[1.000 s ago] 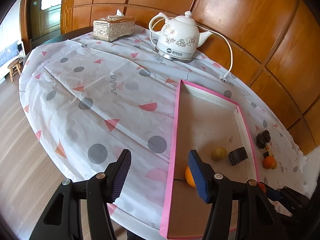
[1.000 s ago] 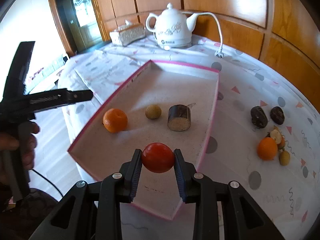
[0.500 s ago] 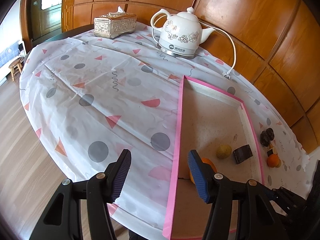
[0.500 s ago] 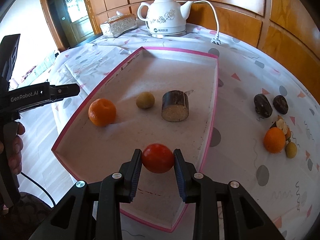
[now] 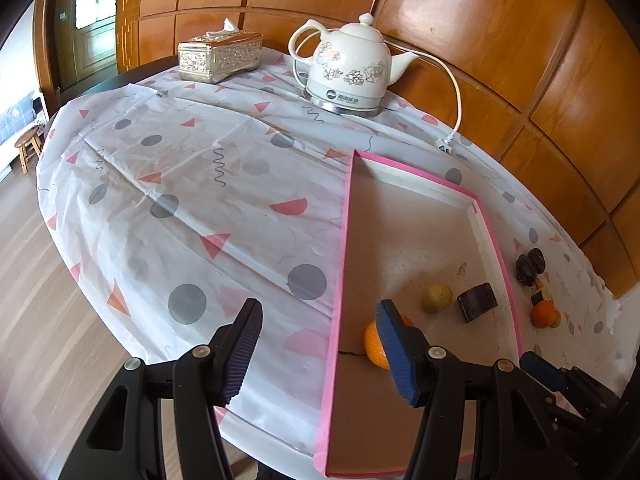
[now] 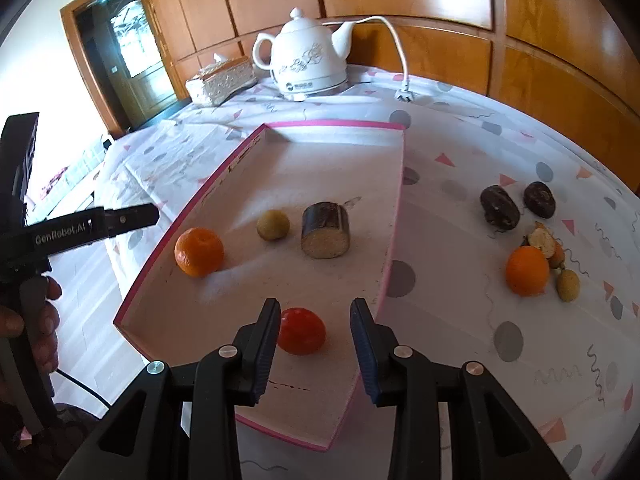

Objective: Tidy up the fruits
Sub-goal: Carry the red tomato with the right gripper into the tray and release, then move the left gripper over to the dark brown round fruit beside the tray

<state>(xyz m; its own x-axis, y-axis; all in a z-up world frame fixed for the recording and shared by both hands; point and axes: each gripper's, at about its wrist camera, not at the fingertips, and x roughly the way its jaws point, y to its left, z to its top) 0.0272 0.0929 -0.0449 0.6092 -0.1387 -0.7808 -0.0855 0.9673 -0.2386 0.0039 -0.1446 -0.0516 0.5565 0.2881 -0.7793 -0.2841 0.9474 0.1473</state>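
A pink-rimmed tray point(image 6: 394, 216) lies on the table and also shows in the left wrist view point(image 5: 344, 240). In it lie a red tomato point(image 6: 301, 330), an orange point(image 6: 199, 251), a small yellow-green fruit point(image 6: 273, 225) and a dark cut cylinder point(image 6: 325, 231). My right gripper point(image 6: 314, 344) is open, its fingers on either side of the tomato, which rests on the tray floor. My left gripper point(image 5: 320, 350) is open and empty over the tray's left rim, its right finger in front of the orange point(image 5: 374, 346).
On the cloth right of the tray lie another orange point(image 6: 527, 271), two dark fruits point(image 6: 499, 206), a peel piece and a small longan point(image 6: 568, 285). A white electric kettle point(image 6: 306, 64) with its cord and a tissue box point(image 5: 220, 56) stand at the back.
My right gripper has opened and let go of the tomato, which now lies in the tray. Both views have shifted slightly; the left gripper stays open.
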